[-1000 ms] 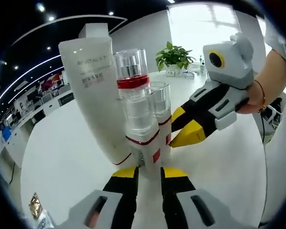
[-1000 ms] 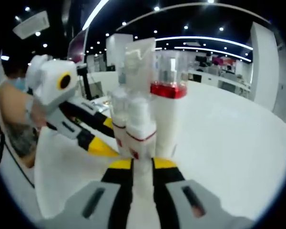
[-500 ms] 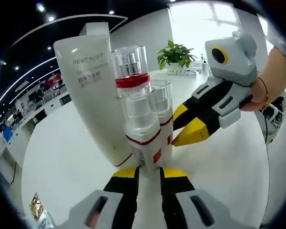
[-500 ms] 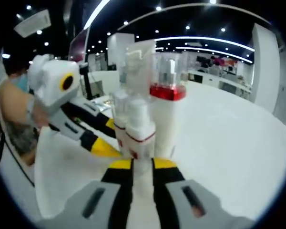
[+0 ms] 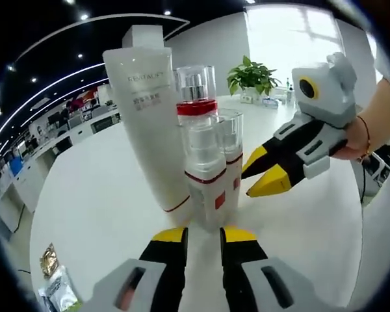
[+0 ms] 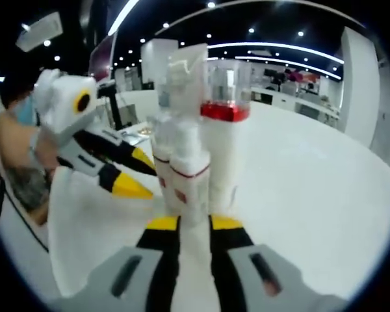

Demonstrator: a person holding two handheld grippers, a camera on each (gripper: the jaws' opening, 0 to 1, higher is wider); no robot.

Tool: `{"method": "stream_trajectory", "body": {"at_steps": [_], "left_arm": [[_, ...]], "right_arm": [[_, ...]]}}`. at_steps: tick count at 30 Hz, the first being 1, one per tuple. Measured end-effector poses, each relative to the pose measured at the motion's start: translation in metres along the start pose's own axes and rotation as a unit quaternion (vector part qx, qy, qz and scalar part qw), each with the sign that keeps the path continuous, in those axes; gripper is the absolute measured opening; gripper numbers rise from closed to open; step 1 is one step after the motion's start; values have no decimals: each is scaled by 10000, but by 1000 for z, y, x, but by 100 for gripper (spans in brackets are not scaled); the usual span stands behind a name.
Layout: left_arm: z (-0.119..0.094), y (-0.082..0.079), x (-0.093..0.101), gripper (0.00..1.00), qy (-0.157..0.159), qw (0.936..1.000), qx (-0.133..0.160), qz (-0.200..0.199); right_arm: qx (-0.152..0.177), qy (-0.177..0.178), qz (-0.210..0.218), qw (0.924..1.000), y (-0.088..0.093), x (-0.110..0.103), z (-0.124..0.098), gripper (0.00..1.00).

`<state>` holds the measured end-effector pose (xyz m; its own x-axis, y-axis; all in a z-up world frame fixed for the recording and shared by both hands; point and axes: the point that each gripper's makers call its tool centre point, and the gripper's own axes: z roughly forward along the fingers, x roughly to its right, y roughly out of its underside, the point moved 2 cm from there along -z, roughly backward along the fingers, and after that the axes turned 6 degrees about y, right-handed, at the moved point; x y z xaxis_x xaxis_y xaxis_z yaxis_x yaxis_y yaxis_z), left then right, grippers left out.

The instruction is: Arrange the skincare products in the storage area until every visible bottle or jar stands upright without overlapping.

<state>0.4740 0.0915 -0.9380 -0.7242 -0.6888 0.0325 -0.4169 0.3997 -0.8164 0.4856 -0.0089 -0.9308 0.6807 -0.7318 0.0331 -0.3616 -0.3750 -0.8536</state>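
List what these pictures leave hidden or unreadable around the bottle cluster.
- Left gripper view: the red-collared bottle has its lower body behind the two small bottles.
- Right gripper view: the white tube is blurred, its base hidden.
- Left gripper view: packets at the edge are too small to identify.

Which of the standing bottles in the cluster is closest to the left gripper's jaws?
The small clear-capped bottle with the red band, standing just beyond the left gripper. The red-collared pump bottle and the tall white tube stand behind it.
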Motion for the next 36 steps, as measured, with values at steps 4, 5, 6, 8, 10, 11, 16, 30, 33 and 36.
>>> {"method": "stream_trajectory", "body": {"at_steps": [4,5,6,8,10,11,16,30,33,36], "left_arm": [[-12,5,1,20,-87,9999,-7,-134],[-15,7,1,20,-103,9998,-20,-154],[-18,8,1,20,-143,9997,-26,-185],[-25,11,2,21,-186,9996,-38,-222],[-29,13,3,21,-201,9994,-20,-286],[-33,14,3,21,-224,9992,7,-341],[-50,18,0,23,-393,9976,101,-555],[-87,19,-25,24,-1060,9902,93,-909],[-99,24,-34,24,-1309,9858,149,-1042],[-112,39,-45,24,-1647,9790,46,-1201]], "right_arm": [[-4,-58,120,9999,1,-5,-4,17],[-27,-89,169,9998,1,-7,-5,17],[-55,-119,215,9997,2,-9,-5,18],[-83,-189,292,9994,1,-14,-6,19],[-102,-252,326,9991,0,-19,-7,20],[-106,-292,341,9989,0,-22,-7,21],[-145,-617,317,9975,-2,-43,-7,22],[-144,-1443,-28,9894,-18,-96,4,22],[-102,-1571,-56,9875,-24,-104,8,22],[-121,-1713,-7,9851,-27,-115,13,23]]}}
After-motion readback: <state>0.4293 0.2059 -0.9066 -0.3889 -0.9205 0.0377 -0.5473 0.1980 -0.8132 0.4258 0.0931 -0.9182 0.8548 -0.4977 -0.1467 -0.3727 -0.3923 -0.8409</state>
